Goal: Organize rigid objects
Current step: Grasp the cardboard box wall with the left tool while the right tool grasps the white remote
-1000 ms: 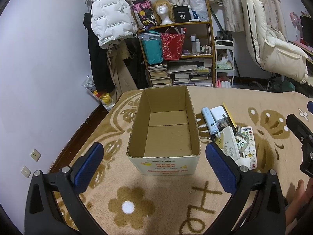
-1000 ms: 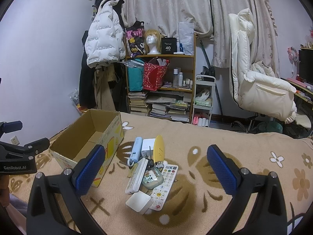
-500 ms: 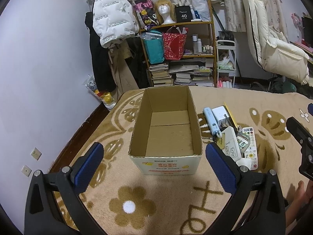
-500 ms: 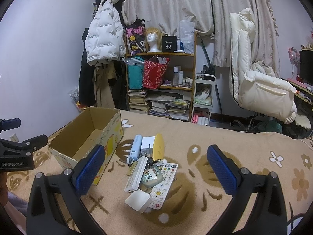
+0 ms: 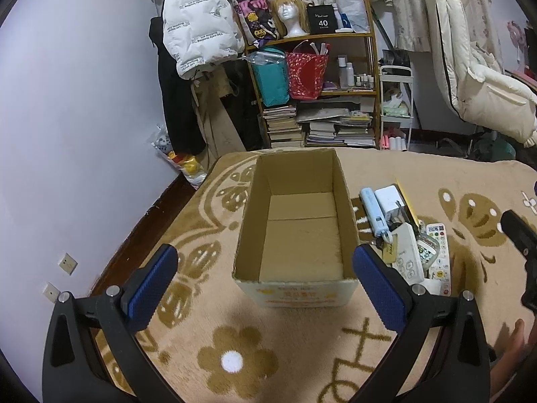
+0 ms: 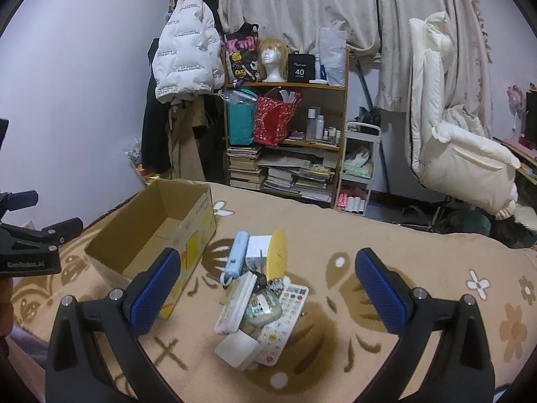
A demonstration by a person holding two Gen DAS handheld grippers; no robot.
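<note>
Both hand-held grippers wide, holding nothing; left hand-held gripper [image 5: 265, 278] faces empty cardboard box [image 5: 295, 231] straight ahead, prob. the drop spot; right hand-held gripper [image 6: 268, 285] aims at pile of items [image 6: 258, 299] just ahead on blanket [image 6: 386, 258], box to its left.

The blanket [image 5: 295, 346] is tan with brown flowers and white dots. The box [image 5: 298, 231] is plain brown cardboard, its outside white with yellow and red print. Both grippers' pads [image 6: 152, 290] are blue on black frames. In the pile, the power bank [image 6: 236, 257] is pale blue, the charger [image 6: 258, 247] white, the remote [image 6: 285, 315] white with coloured buttons.
</note>
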